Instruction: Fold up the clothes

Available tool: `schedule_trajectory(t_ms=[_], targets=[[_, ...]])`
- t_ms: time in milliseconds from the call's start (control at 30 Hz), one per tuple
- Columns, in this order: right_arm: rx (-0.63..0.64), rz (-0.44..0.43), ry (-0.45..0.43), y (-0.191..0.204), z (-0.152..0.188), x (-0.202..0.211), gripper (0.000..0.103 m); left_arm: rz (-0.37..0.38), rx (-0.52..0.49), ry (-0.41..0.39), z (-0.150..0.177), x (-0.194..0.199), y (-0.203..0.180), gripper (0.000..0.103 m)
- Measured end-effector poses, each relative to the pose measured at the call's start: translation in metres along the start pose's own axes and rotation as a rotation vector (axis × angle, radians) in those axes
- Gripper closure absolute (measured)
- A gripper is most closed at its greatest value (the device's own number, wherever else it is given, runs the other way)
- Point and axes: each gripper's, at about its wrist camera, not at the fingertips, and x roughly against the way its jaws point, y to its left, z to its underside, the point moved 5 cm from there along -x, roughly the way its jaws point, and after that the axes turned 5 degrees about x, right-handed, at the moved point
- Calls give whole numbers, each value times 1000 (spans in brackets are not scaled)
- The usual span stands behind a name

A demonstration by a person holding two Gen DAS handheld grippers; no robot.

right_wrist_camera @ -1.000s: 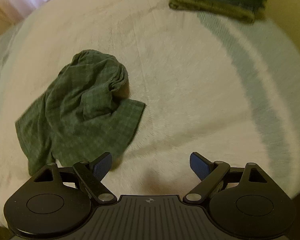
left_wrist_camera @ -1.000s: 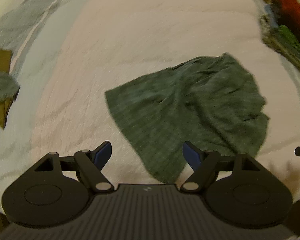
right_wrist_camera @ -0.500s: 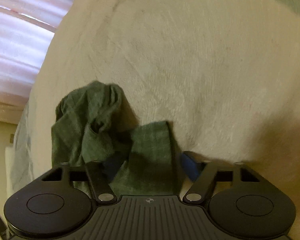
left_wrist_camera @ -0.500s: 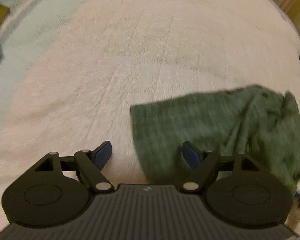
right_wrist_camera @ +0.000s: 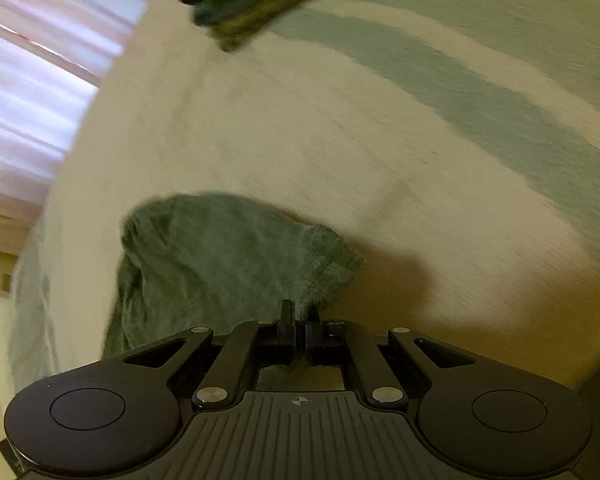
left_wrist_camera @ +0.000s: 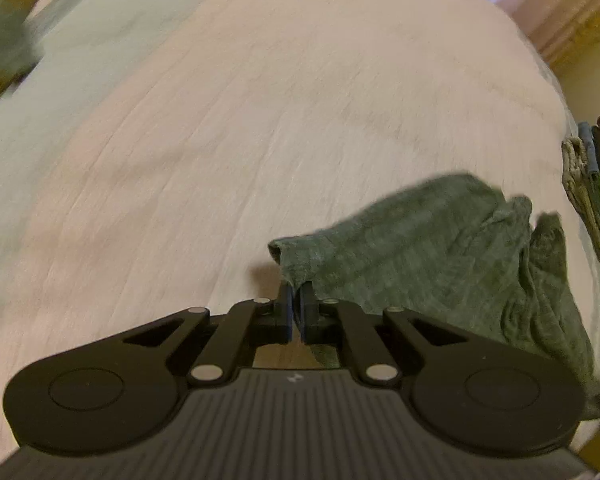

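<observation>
In the left wrist view a blurred dark heap (left_wrist_camera: 4, 40) sits at the far left edge on a pale blue-grey sheet (left_wrist_camera: 80, 52), and to its right a wide pinkish-white blanket (left_wrist_camera: 260, 120) fills most of the scene. At the near centre the left gripper (left_wrist_camera: 298, 308) has its two blue-padded fingers (left_wrist_camera: 286, 308) pressed together on a corner of the green cloth (left_wrist_camera: 440, 248), so that the corner stands up just above the pads while the rest of the cloth runs off to the right in rumpled folds over the blanket. Farther right, at the edge of the bed, a stack of folded clothes (left_wrist_camera: 592, 184) lies well apart from the green cloth. In the right wrist view a bright curtain (right_wrist_camera: 32, 80) hangs at the far left beyond the blanket (right_wrist_camera: 300, 140). The green cloth (right_wrist_camera: 228, 256) is bunched at near left of centre, and one corner of it leads down into the right gripper (right_wrist_camera: 299, 320), whose fingers (right_wrist_camera: 286, 320) are closed on that corner. The stack of folded clothes (right_wrist_camera: 268, 0), green and olive with motion blur, lies at the far top centre, and to the right a blue-grey stripe (right_wrist_camera: 500, 112) crosses the bedding.
</observation>
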Motion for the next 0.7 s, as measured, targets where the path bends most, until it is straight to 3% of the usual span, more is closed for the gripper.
schedule_trajectory(t_ms=[67,100,133,167,200,267,333,367,467,533,700], targets=[[16,60,82,-10,17,0,101,-54,30,104,30,1,12,99],[13,98,132,-16,24,-6,95,-97,5,146,41,0,14,99],[10,136,182,-22,31,-12,79,-130,-30,177,49,1,14,94],[10,188,205,-26,34,-15,41,-163,-64,208,57,1,14,93],[30,220,178,-26,27,-13,24,-164,-82,215,56,3,11,93],[98,233,76,-21,7,-5,24,-93,-89,162,37,12,-3,88],[165,191,3,-7,-20,-4,24,-26,-127,80,9,14,-24,68],[191,159,-22,3,-33,-8,24,6,-163,34,-7,12,-39,63],[283,54,-71,34,-74,-30,24,87,-303,-36,-48,-14,-98,61],[383,13,-71,54,-98,-51,24,123,-400,-56,-66,-36,-137,59],[579,-67,-25,93,-109,-108,24,224,-600,-43,-94,-98,-205,36]])
